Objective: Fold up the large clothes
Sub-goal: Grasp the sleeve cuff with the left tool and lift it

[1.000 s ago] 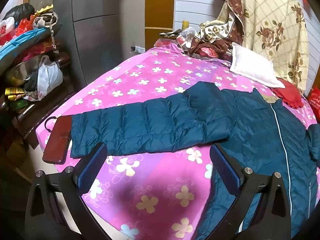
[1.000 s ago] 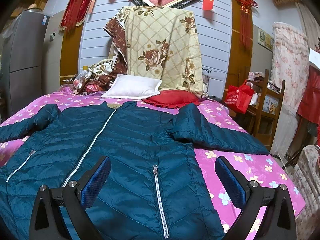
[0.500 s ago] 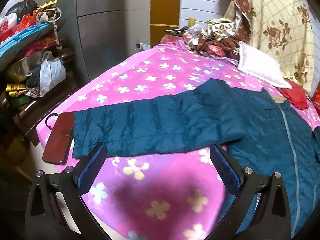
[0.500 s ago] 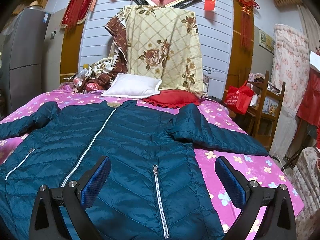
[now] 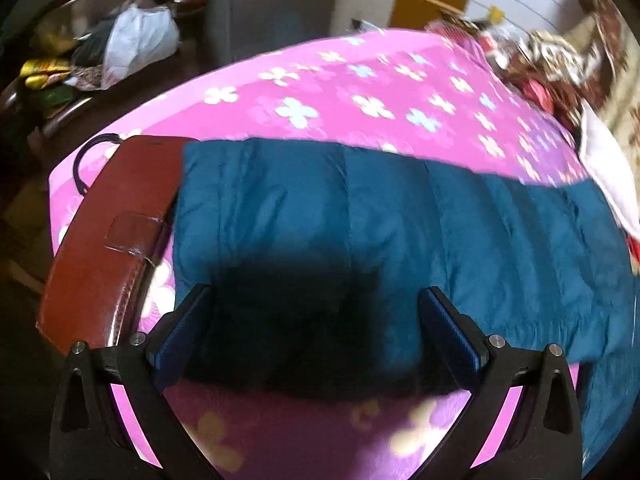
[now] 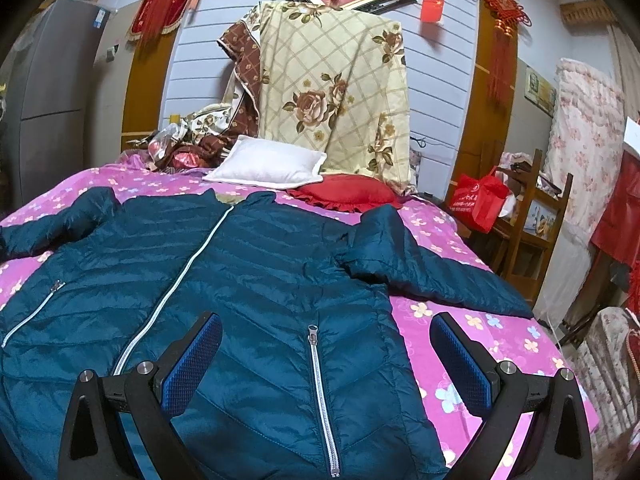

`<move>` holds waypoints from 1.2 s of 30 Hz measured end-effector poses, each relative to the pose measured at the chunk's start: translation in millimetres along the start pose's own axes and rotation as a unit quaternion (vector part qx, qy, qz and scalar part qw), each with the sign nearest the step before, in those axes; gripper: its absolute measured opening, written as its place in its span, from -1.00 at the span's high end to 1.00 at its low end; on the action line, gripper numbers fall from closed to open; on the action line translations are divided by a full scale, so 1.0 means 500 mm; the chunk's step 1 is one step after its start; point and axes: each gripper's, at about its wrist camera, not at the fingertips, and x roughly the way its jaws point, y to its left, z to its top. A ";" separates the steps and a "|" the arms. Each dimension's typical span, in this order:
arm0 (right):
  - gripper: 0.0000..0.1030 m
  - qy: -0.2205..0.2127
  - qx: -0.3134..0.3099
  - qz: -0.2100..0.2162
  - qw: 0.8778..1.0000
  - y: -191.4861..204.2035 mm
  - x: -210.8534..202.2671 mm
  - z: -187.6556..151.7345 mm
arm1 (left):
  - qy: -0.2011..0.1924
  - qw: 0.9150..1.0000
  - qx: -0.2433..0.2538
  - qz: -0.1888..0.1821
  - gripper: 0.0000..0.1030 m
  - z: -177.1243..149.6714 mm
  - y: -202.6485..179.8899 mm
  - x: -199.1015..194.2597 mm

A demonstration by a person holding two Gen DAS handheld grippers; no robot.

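The jacket [image 6: 248,300] is spread flat on the bed [image 6: 460,320], one sleeve [image 5: 360,232] stretched toward 9 o'clock. Both claws, left [image 5: 316,340] and right [image 6: 326,364], are held wide apart, nothing pinched. Slippery padding could get bunched; the brown wallet [image 5: 116,232] touching the cuff might be snagged.

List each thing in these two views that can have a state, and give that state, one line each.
jacket: spread flat on the bed, front zipped, unfolded
left sleeve: stretched out flat, cuff beside the wallet
right sleeve: lying out to the side
wallet: closed
left gripper: open, over the cuff
right gripper: open, over the hem
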 end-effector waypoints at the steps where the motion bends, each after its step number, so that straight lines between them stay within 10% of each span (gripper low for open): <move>1: -1.00 0.000 0.000 -0.001 1.000 0.002 -0.002 0.000 | -0.003 1.000 -0.006 0.002 -0.99 0.002 -0.001 0.002; 7: -1.00 0.000 0.002 -0.002 1.000 -0.004 -0.004 -0.003 | -0.003 0.997 -0.071 -0.007 -0.99 0.020 0.053 0.000; 15: -1.00 -0.002 0.004 -0.003 1.000 -0.004 -0.001 -0.001 | -0.012 1.000 -0.009 -0.012 -0.98 -0.010 0.011 -0.006; 17: -1.00 0.000 0.006 -0.002 1.000 -0.003 0.000 -0.001 | -0.018 0.998 -0.008 -0.059 -0.43 -0.013 -0.002 -0.017; 18: -1.00 0.000 0.008 -0.002 1.000 -0.005 0.001 -0.002 | -0.015 0.997 -0.005 -0.074 0.30 -0.015 -0.008 -0.019; 21: -1.00 0.000 0.010 -0.002 1.000 -0.005 0.002 -0.001 | -0.014 0.991 -0.022 -0.128 0.66 -0.021 0.004 -0.023; 34: -1.00 0.000 0.009 -0.002 1.000 -0.003 0.000 -0.002 | -0.016 0.990 -0.046 -0.129 0.04 -0.010 0.063 -0.030; 35: -1.00 0.000 0.009 -0.002 1.000 -0.004 0.000 -0.002 | -0.014 0.993 -0.042 -0.114 0.06 -0.007 0.053 -0.029; 36: -1.00 0.001 0.009 -0.002 1.000 -0.005 0.002 -0.002 | -0.012 0.994 -0.038 -0.099 0.49 -0.005 0.046 -0.029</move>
